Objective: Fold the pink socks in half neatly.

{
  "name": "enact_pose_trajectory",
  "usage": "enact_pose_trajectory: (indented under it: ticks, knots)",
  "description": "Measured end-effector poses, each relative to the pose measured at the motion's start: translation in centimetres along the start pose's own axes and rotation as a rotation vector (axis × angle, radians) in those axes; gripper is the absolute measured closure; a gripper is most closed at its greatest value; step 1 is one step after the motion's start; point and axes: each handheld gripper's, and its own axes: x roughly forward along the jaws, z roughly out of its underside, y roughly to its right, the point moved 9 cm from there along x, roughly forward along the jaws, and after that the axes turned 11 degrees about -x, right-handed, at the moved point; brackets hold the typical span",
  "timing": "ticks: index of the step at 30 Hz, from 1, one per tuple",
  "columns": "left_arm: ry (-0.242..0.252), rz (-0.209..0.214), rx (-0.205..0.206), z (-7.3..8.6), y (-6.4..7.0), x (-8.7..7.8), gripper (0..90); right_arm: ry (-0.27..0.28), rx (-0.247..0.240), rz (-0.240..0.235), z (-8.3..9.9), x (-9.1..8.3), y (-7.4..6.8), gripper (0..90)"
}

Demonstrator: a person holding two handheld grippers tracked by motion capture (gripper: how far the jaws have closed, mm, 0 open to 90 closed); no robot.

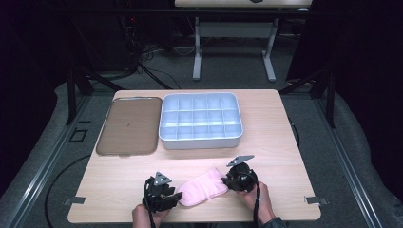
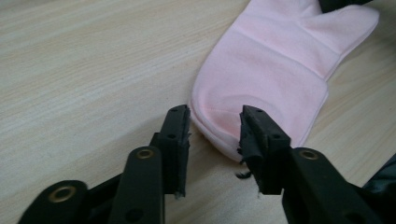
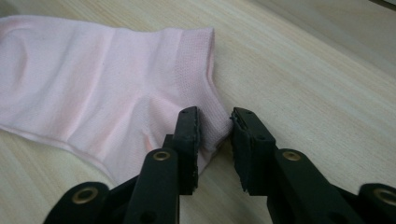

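Note:
A pink sock [image 1: 204, 187] lies flat near the table's front edge, between my two grippers. My left gripper [image 1: 178, 195] is at its toe end. In the left gripper view the jaws [image 2: 215, 126] stand open, with the rounded toe edge of the sock [image 2: 271, 60] lying on the table between them. My right gripper [image 1: 226, 182] is at the cuff end. In the right gripper view its jaws [image 3: 215, 128] stand a little apart around the corner of the ribbed cuff of the sock [image 3: 93, 79]; they do not pinch the cloth.
A pale grey box [image 1: 199, 144] divided into several compartments stands at the table's middle back. A flat brown tray [image 1: 128, 126] lies to its left. Bare wooden tabletop [image 1: 271, 142] lies between the box and the sock.

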Motion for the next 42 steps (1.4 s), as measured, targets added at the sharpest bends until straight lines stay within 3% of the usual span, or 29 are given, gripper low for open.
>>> enact_pose_trajectory:
  ticks: [4,5,8,16,22,24,26,28,29,31,37,42]
  knots:
    - [-0.016,-0.028,0.045,0.1,0.0,0.3,72.9,-0.001,-0.018,0.006,0.0,0.0,-0.3,78.2]
    - [-0.014,-0.048,0.065,0.2,0.0,0.6,81.2,-0.002,-0.028,0.008,0.0,0.0,-0.4,80.5]
    - [-0.01,-0.041,0.075,0.3,-0.1,0.8,86.0,0.002,-0.023,0.009,0.0,0.0,-0.5,81.4]
    - [-0.003,-0.061,0.119,-0.4,-1.2,0.8,87.3,0.025,-0.003,0.034,0.2,-0.2,-0.6,82.3]
    - [0.002,-0.05,0.145,-1.5,-1.7,1.4,86.0,0.021,0.004,0.06,0.4,-0.4,-0.5,81.7]
    - [0.013,-0.039,0.134,-2.0,-2.0,1.5,80.2,0.03,0.016,0.053,0.4,-0.4,-0.4,79.7]
    - [0.033,-0.01,0.113,-2.3,-2.0,1.1,71.4,0.042,0.033,0.046,0.4,-0.6,-0.2,70.5]
    - [0.056,-0.001,0.104,-2.5,-2.1,0.6,67.9,0.055,0.046,0.043,0.3,-0.7,-0.1,69.7]
    - [0.08,0.022,0.084,-2.7,-2.0,-0.1,62.8,0.092,0.072,0.023,0.2,-1.4,0.1,68.2]
    - [0.086,0.028,0.061,-2.6,-2.0,-0.6,59.6,0.105,0.085,0.013,0.1,-1.8,0.2,68.2]
    - [0.066,0.028,0.01,-1.7,-2.4,-0.1,60.1,0.086,0.081,0.009,0.1,-1.7,0.2,74.9]
    - [0.061,0.031,0.013,-1.0,-2.5,0.4,69.3,0.063,0.075,0.009,0.5,-1.1,0.2,82.5]
